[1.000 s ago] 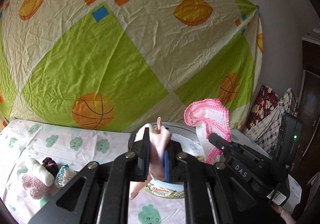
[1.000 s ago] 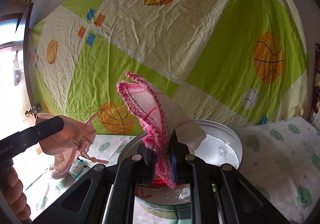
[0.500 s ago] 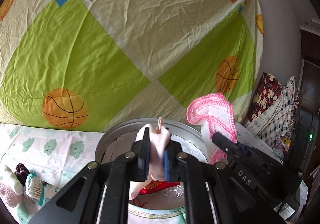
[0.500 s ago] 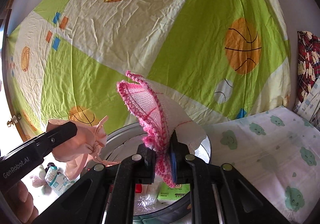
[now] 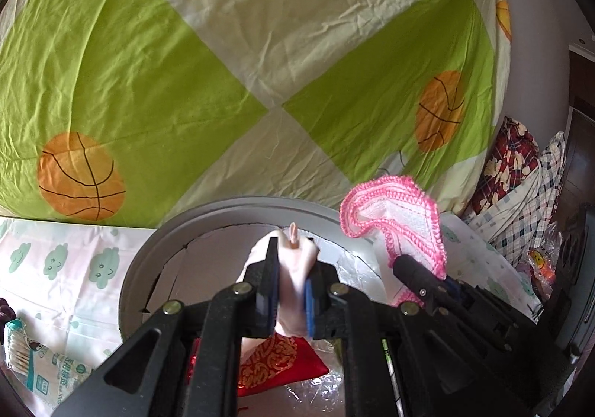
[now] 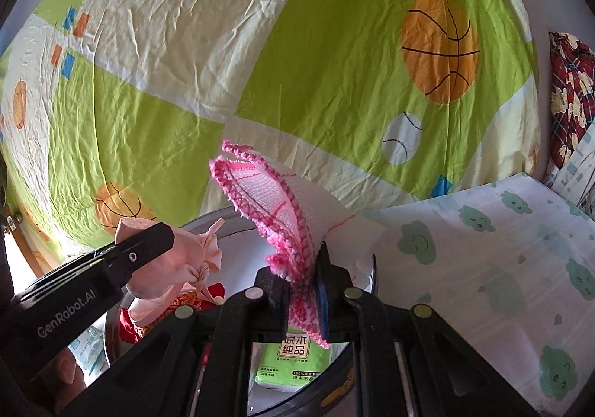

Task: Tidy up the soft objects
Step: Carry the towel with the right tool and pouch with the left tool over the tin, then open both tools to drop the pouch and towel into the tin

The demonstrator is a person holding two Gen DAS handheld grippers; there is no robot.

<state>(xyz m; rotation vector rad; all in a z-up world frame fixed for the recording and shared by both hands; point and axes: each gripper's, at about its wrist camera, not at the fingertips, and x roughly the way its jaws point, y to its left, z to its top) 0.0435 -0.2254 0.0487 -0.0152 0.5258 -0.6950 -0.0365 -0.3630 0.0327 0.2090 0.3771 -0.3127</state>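
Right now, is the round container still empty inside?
No, the round container already holds a green tissue pack and a red embroidered pouch.

Tub point(image 5: 148, 260) mouth, lower centre of both views: largely taken up. Left gripper point(image 5: 291, 290) clamped on a peach pouch point(image 5: 297, 260) over its middle; right gripper point(image 6: 303, 290) clamped on a pink cloth point(image 6: 275, 201) just beside, at the right rim. Narrow gap between the two.

Tub floor: red pouch point(image 5: 282, 361) and green tissue pack point(image 6: 293, 361) fill the near part; far inner wall bare.

Bedsheet point(image 6: 502, 268), lower right of right view: open. Lower left of left view: swab pack point(image 5: 41, 368) near edge. Hanging sheet point(image 5: 260, 45) closes off the back.
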